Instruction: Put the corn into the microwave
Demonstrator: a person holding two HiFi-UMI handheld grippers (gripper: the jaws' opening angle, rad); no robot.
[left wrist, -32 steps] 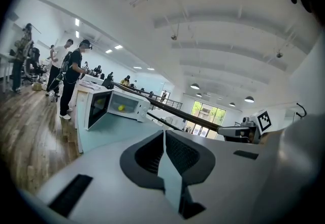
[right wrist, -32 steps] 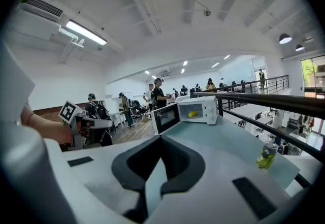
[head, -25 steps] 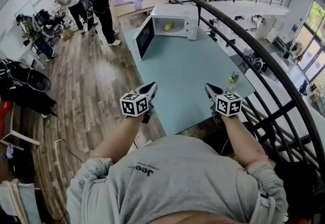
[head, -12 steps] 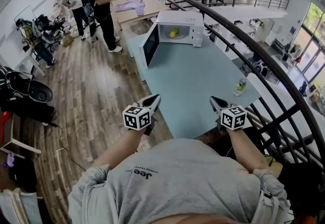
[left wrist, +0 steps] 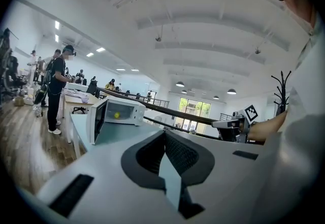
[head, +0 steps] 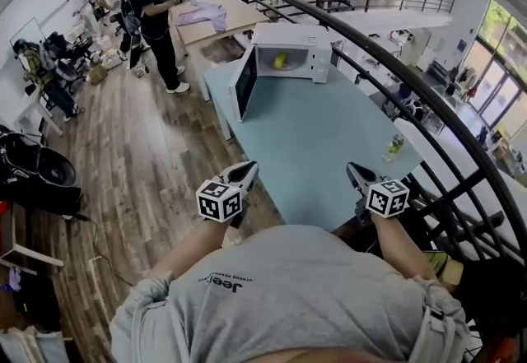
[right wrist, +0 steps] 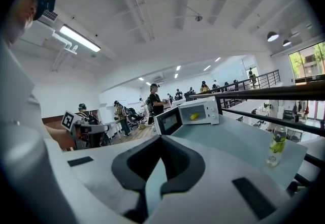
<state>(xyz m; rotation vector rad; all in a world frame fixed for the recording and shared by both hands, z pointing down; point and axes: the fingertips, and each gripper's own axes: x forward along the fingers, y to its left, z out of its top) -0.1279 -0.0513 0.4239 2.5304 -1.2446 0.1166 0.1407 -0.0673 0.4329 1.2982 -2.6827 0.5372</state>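
The yellow corn (head: 281, 62) lies inside the white microwave (head: 295, 34) at the far end of the pale teal table (head: 321, 147). The microwave door (head: 244, 81) hangs open to the left. Both grippers are far from the microwave, at the table's near edge. My left gripper (head: 249, 165) is shut and holds nothing. My right gripper (head: 352, 169) is also shut and empty. The left gripper view shows the corn (left wrist: 117, 115) in the microwave (left wrist: 124, 111) beyond its closed jaws. In the right gripper view the corn (right wrist: 194, 116) and the microwave (right wrist: 198, 111) are again far off.
A small bottle (head: 395, 146) with a green label stands at the table's right edge, in front of a curved black railing (head: 428, 98). To the left is wooden floor (head: 140, 155), where people (head: 152, 16) stand by a desk (head: 210, 20) beyond the microwave.
Both grippers have drawn back toward the table's near edge, and the microwave now looks farther away. Both stayed shut and the corn stayed in the microwave.
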